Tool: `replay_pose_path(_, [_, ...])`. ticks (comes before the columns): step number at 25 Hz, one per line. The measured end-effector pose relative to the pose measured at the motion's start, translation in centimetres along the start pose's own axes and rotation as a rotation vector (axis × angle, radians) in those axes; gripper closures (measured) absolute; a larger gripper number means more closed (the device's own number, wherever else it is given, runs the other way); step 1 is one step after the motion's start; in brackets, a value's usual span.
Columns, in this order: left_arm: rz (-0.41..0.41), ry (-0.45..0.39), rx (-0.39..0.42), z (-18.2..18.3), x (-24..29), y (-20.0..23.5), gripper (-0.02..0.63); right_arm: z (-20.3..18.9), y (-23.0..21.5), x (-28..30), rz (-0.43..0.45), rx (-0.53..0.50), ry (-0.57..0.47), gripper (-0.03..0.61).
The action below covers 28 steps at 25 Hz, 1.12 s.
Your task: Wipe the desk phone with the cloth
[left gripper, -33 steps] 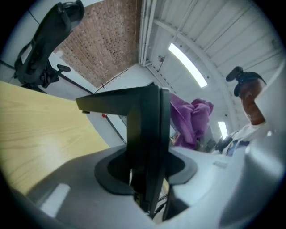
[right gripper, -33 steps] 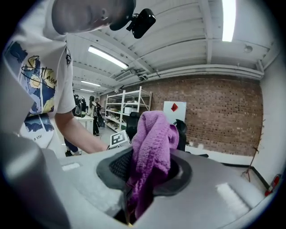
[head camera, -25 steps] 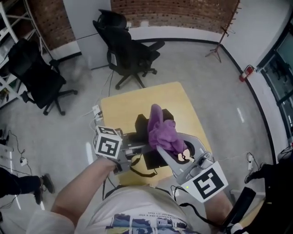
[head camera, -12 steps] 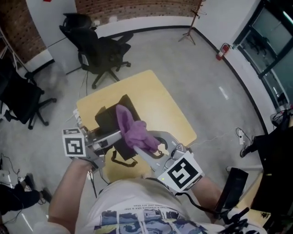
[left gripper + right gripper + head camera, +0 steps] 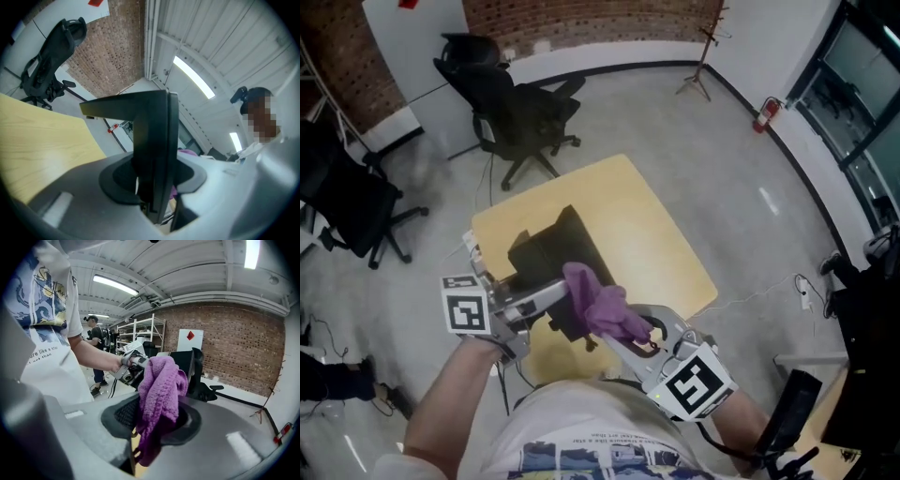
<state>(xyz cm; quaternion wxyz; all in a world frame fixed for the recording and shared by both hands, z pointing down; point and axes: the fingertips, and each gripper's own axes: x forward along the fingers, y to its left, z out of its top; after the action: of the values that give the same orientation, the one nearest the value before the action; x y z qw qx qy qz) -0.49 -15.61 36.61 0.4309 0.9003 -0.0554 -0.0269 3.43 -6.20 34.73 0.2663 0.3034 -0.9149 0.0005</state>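
Phone (image 5: 546,253) sits mid-frame on the yellow counter (image 5: 652,234), steadied by the left hand-held gripper (image 5: 551,292) pinching what looks like its black edge. Right hand-held gripper (image 5: 626,330) clamps the purple cloth (image 5: 600,302). Wipe too hard and it could twist loose.

Right claw (image 5: 152,427) clamping purple cloth (image 5: 161,380), desk phone (image 5: 186,363) behind.

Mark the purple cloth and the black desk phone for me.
Purple fuzzy cloth (image 5: 605,305), head view, middle of the bunched fabric.
Black plastic desk phone (image 5: 548,248), head view, its broad dark body.
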Motion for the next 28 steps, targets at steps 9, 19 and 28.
replay_pose_path(9, [-0.025,0.062,0.016,-2.2,-0.1,-0.9,0.434,7.6,-3.4,-1.9,-0.114,0.011,-0.214,0.469])
replay_pose_path(19, [-0.044,0.054,0.006,-3.0,0.0,-2.3,0.436,8.2,-4.1,0.4,-0.144,-0.073,-0.194,0.469])
replay_pose_path(28, [-0.032,0.002,-0.017,-2.1,-1.7,-1.3,0.436,3.6,-1.6,0.4,-0.125,-0.01,-0.106,0.469])
